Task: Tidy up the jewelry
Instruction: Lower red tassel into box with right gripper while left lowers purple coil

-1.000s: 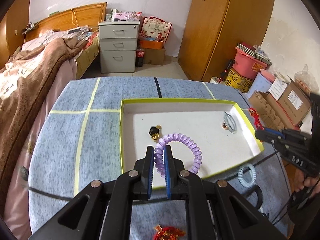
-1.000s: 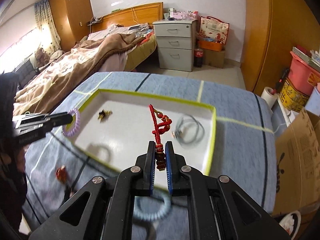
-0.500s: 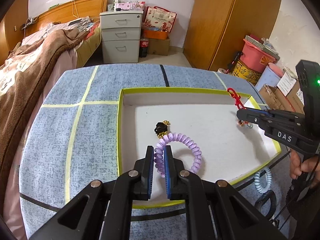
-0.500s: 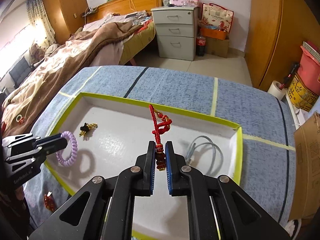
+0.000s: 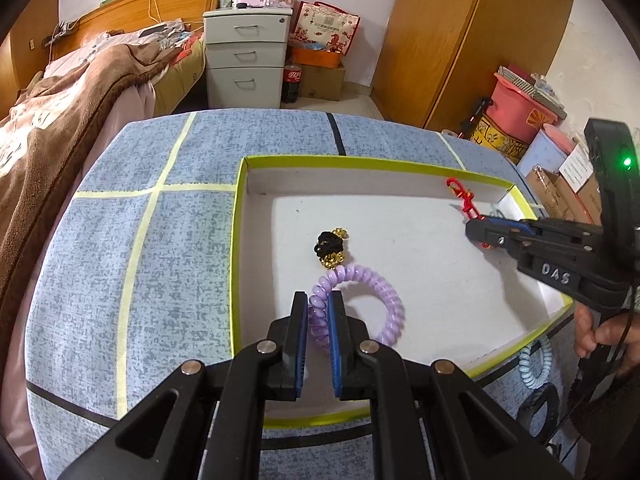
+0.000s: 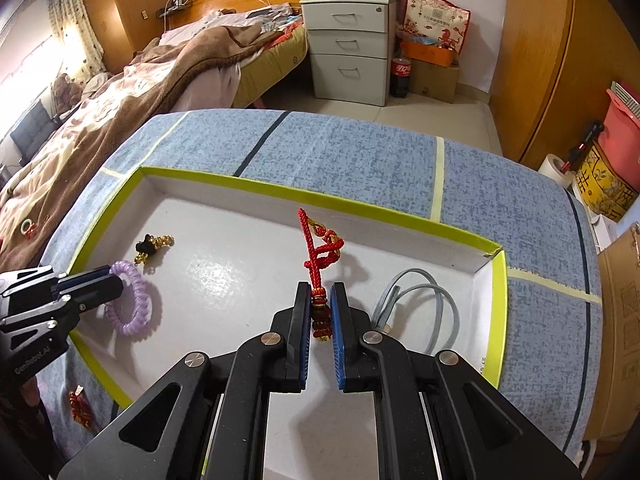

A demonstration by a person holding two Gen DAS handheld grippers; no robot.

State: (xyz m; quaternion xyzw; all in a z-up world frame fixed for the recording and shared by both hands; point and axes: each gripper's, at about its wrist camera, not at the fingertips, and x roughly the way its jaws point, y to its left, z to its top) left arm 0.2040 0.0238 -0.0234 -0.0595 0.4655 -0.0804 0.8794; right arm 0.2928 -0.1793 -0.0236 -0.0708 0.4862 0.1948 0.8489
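I judge the placing step in hand: my left gripper (image 5: 319,322) clamps the purple coil bracelet (image 5: 362,300) and my right gripper (image 6: 321,314) the red knotted charm (image 6: 320,248), both over the tray (image 6: 498,304), so next I must open the jaws.

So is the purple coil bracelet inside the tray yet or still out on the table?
Inside. The purple coil bracelet sits over the white floor of the tray, within its yellow rim, still pinched by the left tongs.
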